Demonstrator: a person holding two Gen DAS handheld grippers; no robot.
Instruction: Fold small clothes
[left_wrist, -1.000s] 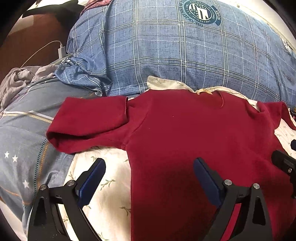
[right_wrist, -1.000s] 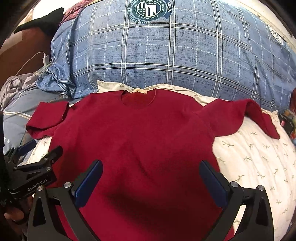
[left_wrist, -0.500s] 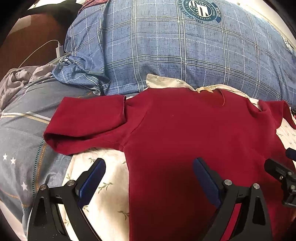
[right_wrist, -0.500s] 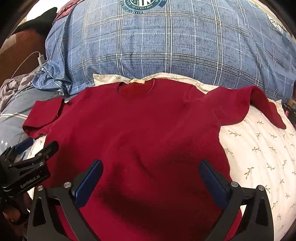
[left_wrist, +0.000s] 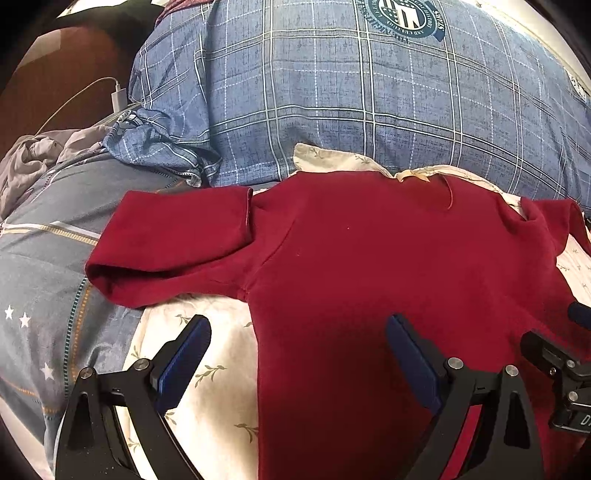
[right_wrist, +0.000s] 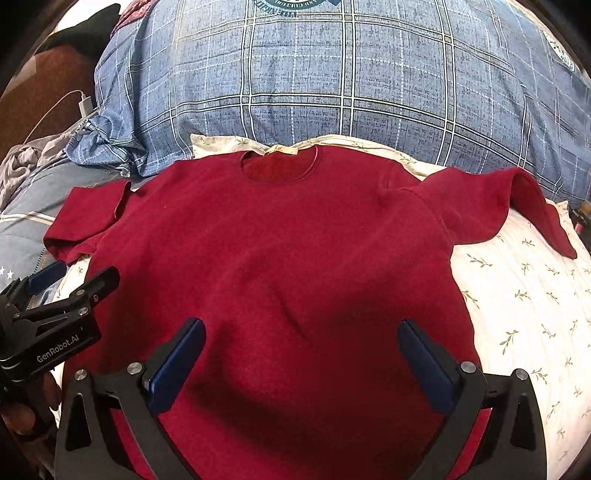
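In the left wrist view the left gripper (left_wrist: 297, 363) hangs released astride the side seam of the red top (left_wrist: 369, 280), which lies flat on the sheet (left_wrist: 207, 354); pinching both layers at that sleeve (left_wrist: 173, 247) should give a cleaner fold. In the right wrist view the right gripper (right_wrist: 301, 363) is likewise released over the body, so it is best sent to the other sleeve (right_wrist: 491, 206), whose cuff droops crookedly.

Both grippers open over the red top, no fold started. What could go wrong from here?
1. The red top lies on a soft, rounded leaf-print cover; folds may slide or sag.
2. Its right sleeve is already creased over itself; that could get trapped in the fold.
3. The left gripper straddles the top's edge, so it could pinch bedding too.
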